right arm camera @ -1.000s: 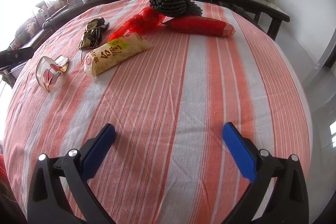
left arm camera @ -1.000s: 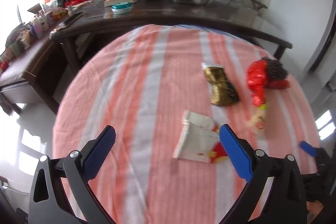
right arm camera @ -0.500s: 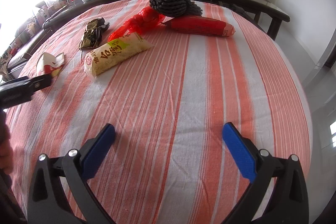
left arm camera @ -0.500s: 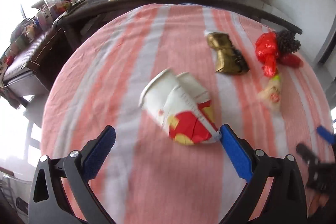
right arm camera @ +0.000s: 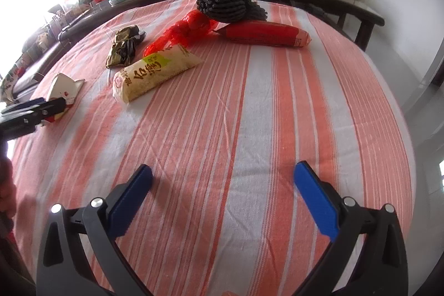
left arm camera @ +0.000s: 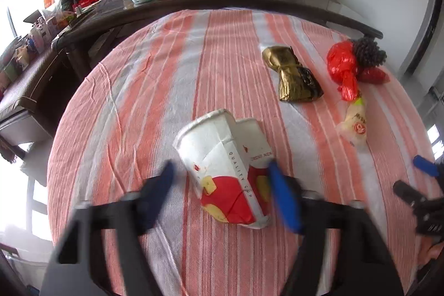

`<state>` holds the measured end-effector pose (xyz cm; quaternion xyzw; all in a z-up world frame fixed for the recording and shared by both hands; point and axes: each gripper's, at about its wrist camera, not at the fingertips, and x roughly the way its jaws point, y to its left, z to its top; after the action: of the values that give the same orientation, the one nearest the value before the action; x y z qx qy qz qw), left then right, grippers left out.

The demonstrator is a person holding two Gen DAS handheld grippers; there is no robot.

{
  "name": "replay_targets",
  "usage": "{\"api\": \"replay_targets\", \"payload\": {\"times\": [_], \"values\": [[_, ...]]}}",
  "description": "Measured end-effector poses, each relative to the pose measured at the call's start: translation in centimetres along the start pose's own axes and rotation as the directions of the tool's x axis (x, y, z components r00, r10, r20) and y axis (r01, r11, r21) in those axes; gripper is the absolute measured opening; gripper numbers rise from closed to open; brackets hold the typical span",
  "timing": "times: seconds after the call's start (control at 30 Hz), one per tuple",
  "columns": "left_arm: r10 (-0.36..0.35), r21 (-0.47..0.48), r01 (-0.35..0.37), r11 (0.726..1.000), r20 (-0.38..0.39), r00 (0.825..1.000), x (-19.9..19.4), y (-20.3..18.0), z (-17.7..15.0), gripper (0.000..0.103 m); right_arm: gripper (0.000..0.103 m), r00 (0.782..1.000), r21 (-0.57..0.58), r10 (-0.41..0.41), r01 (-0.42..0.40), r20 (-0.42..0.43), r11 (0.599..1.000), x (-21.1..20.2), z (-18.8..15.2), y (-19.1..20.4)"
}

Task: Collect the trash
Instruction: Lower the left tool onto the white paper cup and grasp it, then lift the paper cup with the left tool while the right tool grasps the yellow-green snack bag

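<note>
- The left claw [left arm camera: 220, 194] straddles the crushed cup [left arm camera: 224, 168], one blurred blue finger on each side of its lower half. The right finger looks to be against the cup wall and the left one just beside it, so I cannot tell whether it grips yet.
- The cup lies on its side on the striped cloth [left arm camera: 155, 90], mouth pointing away from the claw, which offers its flattened sides to the fingers.
- Ahead and to the right of the left claw lie a gold wrapper [left arm camera: 294, 76], a red bag [left arm camera: 342, 65] and a pale packet [left arm camera: 356, 126], all well apart from it.
- The right claw [right arm camera: 223, 201] hangs spread wide over bare cloth, holding nothing, probably waiting its turn.
- The pale packet is the nearest trash ahead of it, to the left.
</note>
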<state>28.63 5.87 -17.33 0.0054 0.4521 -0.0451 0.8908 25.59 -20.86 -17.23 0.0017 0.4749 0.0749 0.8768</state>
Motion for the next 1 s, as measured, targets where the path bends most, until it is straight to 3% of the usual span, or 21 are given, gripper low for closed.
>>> {"api": "replay_targets", "payload": {"times": [0.07, 0.1, 0.17, 0.2, 0.27, 0.4, 0.5, 0.53, 0.73, 0.87, 0.9, 0.93, 1.0], "values": [[-0.029, 0.004, 0.029, 1.0, 0.019, 0.999, -0.5, 0.3, -0.3, 0.04, 0.098, 0.996, 0.095, 0.066, -0.06, -0.053, 0.994, 0.0, 1.3, -0.7], [-0.049, 0.009, 0.048, 0.999, 0.023, 0.999, -0.7, 0.4, -0.5, 0.036, 0.098, 0.982, 0.193, 0.18, -0.165, -0.062, 0.967, 0.1, 2.5, -1.0], [-0.073, 0.029, 0.072, 0.997, 0.028, 0.997, -1.2, 0.3, -1.0, 0.033, 0.098, 0.956, 0.28, 0.29, -0.265, -0.05, 0.923, 0.5, 4.0, -0.5], [-0.084, 0.041, 0.083, 0.996, 0.026, 0.996, -1.6, 0.2, -1.3, 0.033, 0.098, 0.951, 0.309, 0.307, -0.28, -0.04, 0.909, 0.8, 5.0, 0.4], [-0.11, 0.048, 0.109, 0.993, 0.021, 0.994, -2.3, -0.1, -2.0, 0.032, 0.096, 0.96, 0.303, 0.278, -0.257, -0.03, 0.918, 1.8, 6.7, 2.6], [-0.161, 0.037, 0.161, 0.986, 0.005, 0.987, -3.3, -0.4, -3.5, 0.032, 0.057, 0.992, 0.199, 0.118, -0.105, -0.051, 0.974, 4.6, 8.5, 6.9], [-0.211, 0.037, 0.211, 0.977, -0.004, 0.977, -4.1, -1.5, -4.7, 0.032, 0.027, 0.996, 0.176, 0.083, -0.078, -0.019, 0.981, 4.1, 7.9, 6.5], [-0.22, 0.044, 0.22, 0.975, -0.005, 0.976, -4.2, -1.9, -4.9, 0.032, 0.023, 0.996, 0.165, 0.092, -0.088, -0.014, 0.982, 3.8, 7.6, 6.0], [-0.277, 0.08, 0.279, 0.957, -0.027, 0.96, -4.3, -5.2, -6.4, 0.033, 0.022, 0.984, -0.049, 0.161, -0.165, -0.073, 0.985, -0.7, 2.9, 3.2], [-0.271, 0.083, 0.272, 0.959, -0.025, 0.962, -4.3, -5.9, -6.5, 0.044, 0.022, 0.982, -0.135, 0.138, -0.154, -0.126, 0.979, -2.5, 0.1, 1.3], [-0.271, 0.082, 0.272, 0.959, -0.026, 0.962, -4.3, -6.0, -6.4, 0.047, 0.025, 0.982, -0.143, 0.135, -0.154, -0.133, 0.978, -2.6, -0.5, 0.7], [-0.271, 0.085, 0.273, 0.958, -0.028, 0.962, -4.3, -6.0, -6.4, 0.05, 0.034, 0.981, -0.145, 0.14, -0.159, -0.133, 0.977, -2.7, -0.8, 0.5], [-0.257, 0.088, 0.258, 0.962, -0.023, 0.966, -4.4, -5.9, -6.2, 0.066, 0.058, 0.984, -0.141, 0.139, -0.155, -0.115, 0.978, -2.9, -0.9, 0.1]]}}
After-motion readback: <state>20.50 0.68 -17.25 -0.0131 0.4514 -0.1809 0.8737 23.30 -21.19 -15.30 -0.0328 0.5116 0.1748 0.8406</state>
